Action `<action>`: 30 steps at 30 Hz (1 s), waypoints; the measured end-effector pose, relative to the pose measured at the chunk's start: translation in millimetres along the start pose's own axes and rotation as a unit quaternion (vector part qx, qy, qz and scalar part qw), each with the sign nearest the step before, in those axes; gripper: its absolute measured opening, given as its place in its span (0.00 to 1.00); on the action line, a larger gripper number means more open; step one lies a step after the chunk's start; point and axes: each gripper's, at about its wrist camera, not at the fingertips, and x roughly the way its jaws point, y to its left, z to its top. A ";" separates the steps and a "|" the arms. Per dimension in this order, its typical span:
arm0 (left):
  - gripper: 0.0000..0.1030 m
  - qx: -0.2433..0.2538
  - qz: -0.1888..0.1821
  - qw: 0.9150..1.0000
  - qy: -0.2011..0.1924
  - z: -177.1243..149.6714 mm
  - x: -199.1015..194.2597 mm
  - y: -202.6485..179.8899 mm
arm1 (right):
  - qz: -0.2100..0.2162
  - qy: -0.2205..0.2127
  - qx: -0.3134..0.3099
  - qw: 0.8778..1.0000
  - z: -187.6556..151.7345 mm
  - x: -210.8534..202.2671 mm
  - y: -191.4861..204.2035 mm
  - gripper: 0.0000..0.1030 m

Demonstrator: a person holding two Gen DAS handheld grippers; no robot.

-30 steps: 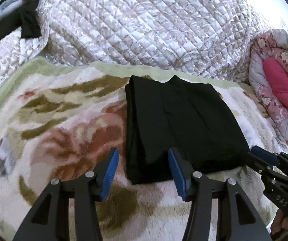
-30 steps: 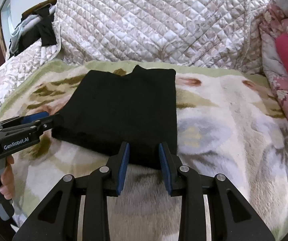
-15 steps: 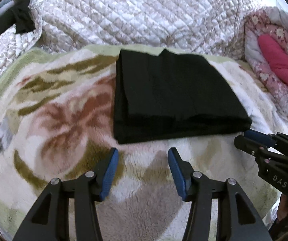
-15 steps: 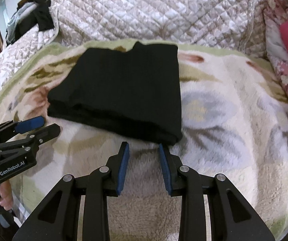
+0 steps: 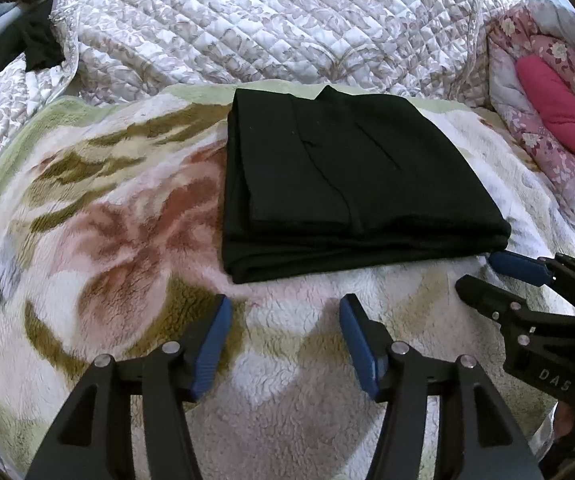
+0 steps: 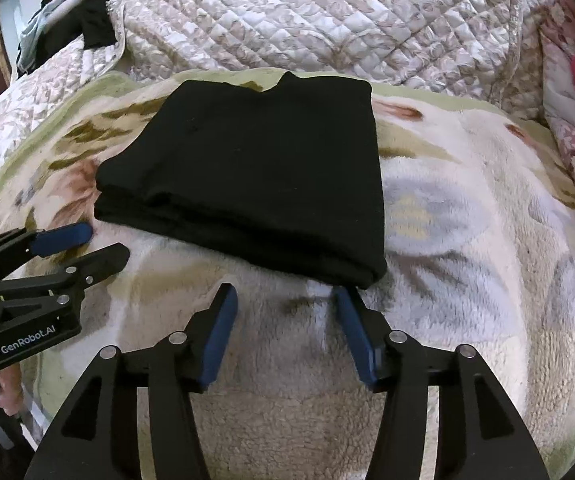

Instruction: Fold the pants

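The black pants (image 5: pixel 347 184) lie folded into a thick rectangle on a floral fleece blanket (image 5: pixel 107 240), with nothing touching them. My left gripper (image 5: pixel 285 308) hovers just short of their near left corner, its jaws opening with only blanket between them. My right gripper (image 6: pixel 285 296) sits before the near right corner of the pants (image 6: pixel 255 176), its jaws also opening and empty. Each gripper shows in the other's view: the right gripper (image 5: pixel 479 270) at the pants' right corner, the left gripper (image 6: pixel 105 244) at the left corner.
A quilted cream bedspread (image 5: pixel 287 20) rises behind the blanket. Pink floral bedding (image 5: pixel 547 100) is bunched at the right. Dark clothes (image 5: pixel 35 40) hang at the upper left. A hand (image 6: pixel 5 396) holds the left gripper's handle.
Both grippers have drawn back from the pants' near edge, which they straddled a second ago. The pants now lie free. The right jaws have widened markedly.
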 end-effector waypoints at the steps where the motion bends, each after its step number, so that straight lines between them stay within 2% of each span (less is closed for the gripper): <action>1: 0.58 -0.001 0.000 1.000 0.000 0.0 0.1 0.0 | 0.002 0.000 0.002 1.000 0.0 0.0 -1.2 0.52; 30: 0.61 0.010 0.011 1.000 -0.003 -1.1 1.1 -1.8 | -0.003 -0.004 -0.008 1.000 0.9 0.0 -0.3 0.53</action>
